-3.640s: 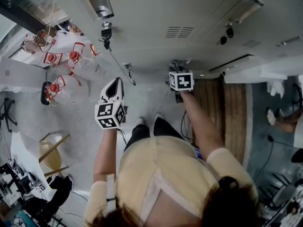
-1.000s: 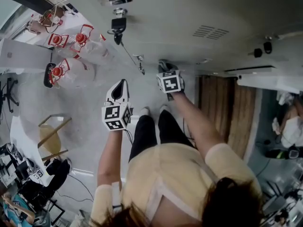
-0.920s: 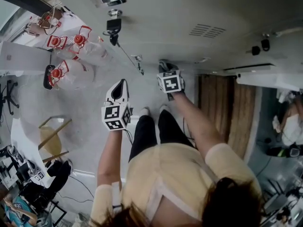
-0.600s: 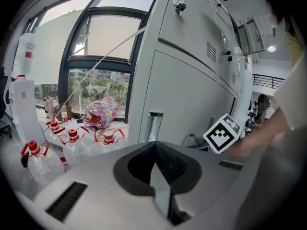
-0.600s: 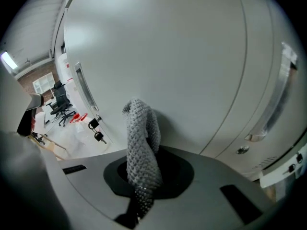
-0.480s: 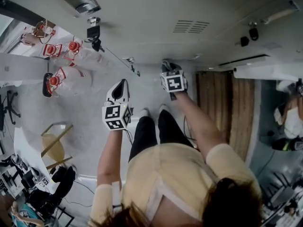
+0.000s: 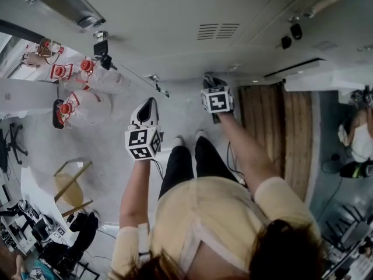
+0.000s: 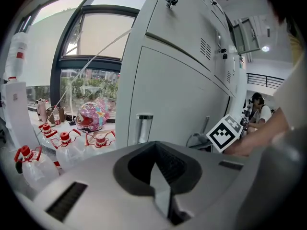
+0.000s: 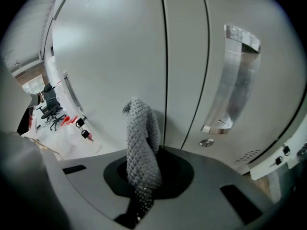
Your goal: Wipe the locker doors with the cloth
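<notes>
A grey knitted cloth [image 9: 142, 152] sticks up out of my right gripper [image 9: 144, 186], which is shut on it. The cloth's top end lies against the pale grey locker door [image 9: 110, 66], just left of the seam between two doors. A silver handle [image 9: 235, 80] and a round keyhole [image 9: 206, 143] sit to the right. In the head view the right gripper [image 7: 210, 81] is up at the lockers [image 7: 175, 16]. My left gripper [image 7: 148, 104] hangs back from the doors, lower and to the left. Its jaws are shut with nothing in them [image 8: 156, 174].
Keys [image 7: 100, 44] hang from a lock on a door to the left. Large water bottles with red caps [image 7: 81, 104] stand on the floor by the window, and a colourful helmet [image 8: 91, 116] lies behind them. A wooden chair [image 7: 67, 185] stands at the left, and a person [image 7: 358, 139] sits at the far right.
My right gripper with the cloth has slid to the right along the locker doors, away from the hanging keys. The left gripper has held its place.
</notes>
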Tool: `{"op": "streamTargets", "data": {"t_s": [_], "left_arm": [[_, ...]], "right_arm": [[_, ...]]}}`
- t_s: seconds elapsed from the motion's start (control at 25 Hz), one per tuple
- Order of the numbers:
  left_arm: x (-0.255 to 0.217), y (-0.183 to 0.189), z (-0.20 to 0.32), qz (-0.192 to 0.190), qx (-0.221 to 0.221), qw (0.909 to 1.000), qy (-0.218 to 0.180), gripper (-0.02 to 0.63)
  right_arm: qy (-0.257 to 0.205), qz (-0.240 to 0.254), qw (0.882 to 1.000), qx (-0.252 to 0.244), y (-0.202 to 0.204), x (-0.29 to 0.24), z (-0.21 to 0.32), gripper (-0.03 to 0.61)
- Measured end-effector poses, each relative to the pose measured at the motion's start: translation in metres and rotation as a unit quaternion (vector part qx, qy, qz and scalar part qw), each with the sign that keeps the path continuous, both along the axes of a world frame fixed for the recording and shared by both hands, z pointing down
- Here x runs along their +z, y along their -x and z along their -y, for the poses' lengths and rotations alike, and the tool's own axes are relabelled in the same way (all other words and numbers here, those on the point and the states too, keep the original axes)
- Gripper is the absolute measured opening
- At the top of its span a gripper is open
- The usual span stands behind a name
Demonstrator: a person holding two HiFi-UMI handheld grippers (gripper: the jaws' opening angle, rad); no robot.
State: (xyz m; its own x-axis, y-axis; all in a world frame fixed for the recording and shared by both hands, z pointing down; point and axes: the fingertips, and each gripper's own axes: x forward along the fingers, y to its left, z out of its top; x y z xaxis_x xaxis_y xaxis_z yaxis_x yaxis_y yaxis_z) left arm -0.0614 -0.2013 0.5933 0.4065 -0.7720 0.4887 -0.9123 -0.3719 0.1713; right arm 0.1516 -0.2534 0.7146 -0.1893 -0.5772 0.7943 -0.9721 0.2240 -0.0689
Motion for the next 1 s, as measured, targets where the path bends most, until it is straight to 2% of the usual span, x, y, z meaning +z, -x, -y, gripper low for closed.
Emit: {"op": "streamTargets", "data": {"t_s": [0.2, 0.92, 1.0], "left_arm": [[-0.001, -0.005, 0.004, 0.000, 0.012, 0.9999, -0.005, 0.002], [-0.016, -0.010, 0.000, -0.006, 0.040, 0.9991, -0.016, 0.002], [-0.017, -0.009, -0.002, -0.008, 0.040, 0.9990, -0.017, 0.002]], "right_arm": [[-0.006, -0.007, 1.000, 0.019, -0.014, -0.007, -0.003, 0.012], [-0.035, 0.011, 0.998, 0.045, -0.023, -0.058, -0.034, 0.012], [-0.046, -0.002, 0.998, 0.050, -0.031, -0.061, -0.035, 0.012]]}}
